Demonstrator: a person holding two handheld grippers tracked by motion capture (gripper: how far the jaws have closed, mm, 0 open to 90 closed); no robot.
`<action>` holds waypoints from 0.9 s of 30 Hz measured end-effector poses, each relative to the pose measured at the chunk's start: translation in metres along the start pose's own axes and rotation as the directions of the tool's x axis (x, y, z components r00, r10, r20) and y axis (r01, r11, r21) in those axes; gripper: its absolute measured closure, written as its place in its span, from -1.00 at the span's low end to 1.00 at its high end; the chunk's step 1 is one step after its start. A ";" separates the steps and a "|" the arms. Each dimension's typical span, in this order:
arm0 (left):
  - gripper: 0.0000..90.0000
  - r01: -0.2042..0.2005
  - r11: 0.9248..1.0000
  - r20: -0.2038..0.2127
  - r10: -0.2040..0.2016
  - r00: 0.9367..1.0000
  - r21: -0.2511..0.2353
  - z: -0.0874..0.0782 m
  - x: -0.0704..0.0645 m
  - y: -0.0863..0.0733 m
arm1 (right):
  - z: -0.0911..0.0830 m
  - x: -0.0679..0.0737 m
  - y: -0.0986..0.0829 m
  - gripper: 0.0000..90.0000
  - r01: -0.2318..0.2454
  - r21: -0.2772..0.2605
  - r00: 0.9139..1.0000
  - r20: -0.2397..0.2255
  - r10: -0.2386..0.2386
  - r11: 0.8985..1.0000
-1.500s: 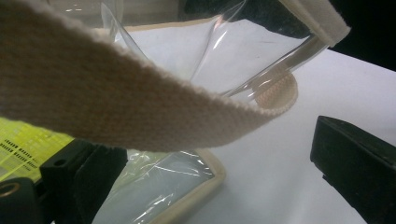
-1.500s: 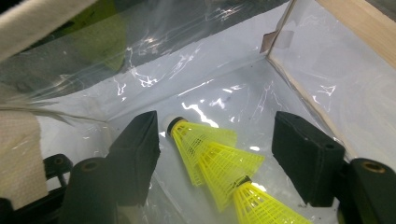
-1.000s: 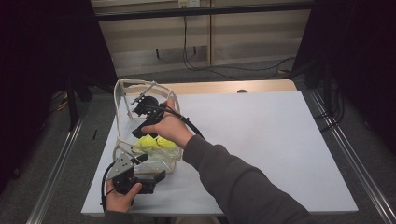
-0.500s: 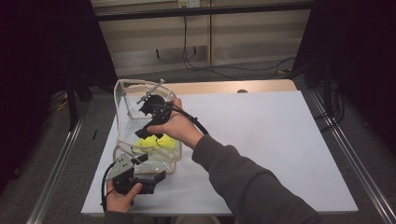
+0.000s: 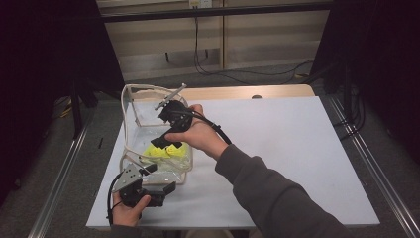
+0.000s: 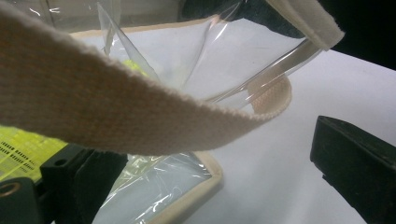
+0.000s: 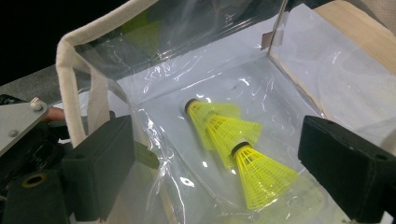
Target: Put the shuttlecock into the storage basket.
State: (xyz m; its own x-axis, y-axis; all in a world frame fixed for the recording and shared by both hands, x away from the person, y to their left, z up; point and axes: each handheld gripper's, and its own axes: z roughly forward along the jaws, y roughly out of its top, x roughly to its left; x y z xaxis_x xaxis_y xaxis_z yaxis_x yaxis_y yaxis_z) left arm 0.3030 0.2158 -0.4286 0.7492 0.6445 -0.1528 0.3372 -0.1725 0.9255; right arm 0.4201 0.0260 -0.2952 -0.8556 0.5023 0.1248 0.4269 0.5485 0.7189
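The white desk carried the clear plastic tote bag with beige webbing trim at its 9 o'clock edge. Over the last second the right gripper rose from the bag mouth, fingers spread and empty; release appeared complete. The left gripper pinched the beige strap, though its fingers stood spread. Two yellow plastic shuttlecocks lay inside the bag. Small print on a yellow label was unreadable.

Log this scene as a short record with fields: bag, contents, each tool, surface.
bag: clear bag with cream trim, open, on the table
contents: two yellow shuttlecocks lying inside
left tool: at the bag's near edge, open, strap lying across its jaws
right tool: above the bag opening, open, empty
surface: white table
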 end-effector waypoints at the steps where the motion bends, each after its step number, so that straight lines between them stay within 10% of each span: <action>1: -0.92 -0.003 1.000 0.000 0.003 1.000 0.001 0.000 0.000 0.000 | -0.002 0.000 -0.001 -0.76 0.000 -0.004 1.000 -0.003 0.000 1.000; 27: -0.92 -0.007 1.000 -0.011 0.007 1.000 0.003 -0.002 -0.002 0.000 | -0.050 -0.009 -0.027 -0.82 0.011 -0.074 0.999 -0.032 -0.014 0.997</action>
State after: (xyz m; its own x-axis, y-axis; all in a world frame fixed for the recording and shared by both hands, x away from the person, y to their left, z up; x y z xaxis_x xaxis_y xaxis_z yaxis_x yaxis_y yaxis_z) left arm 0.3005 0.2165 -0.4280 0.7449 0.6518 -0.1428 0.3340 -0.1790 0.9254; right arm 0.4019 -0.0264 -0.2817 -0.8704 0.4729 0.1372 0.3946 0.5032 0.7688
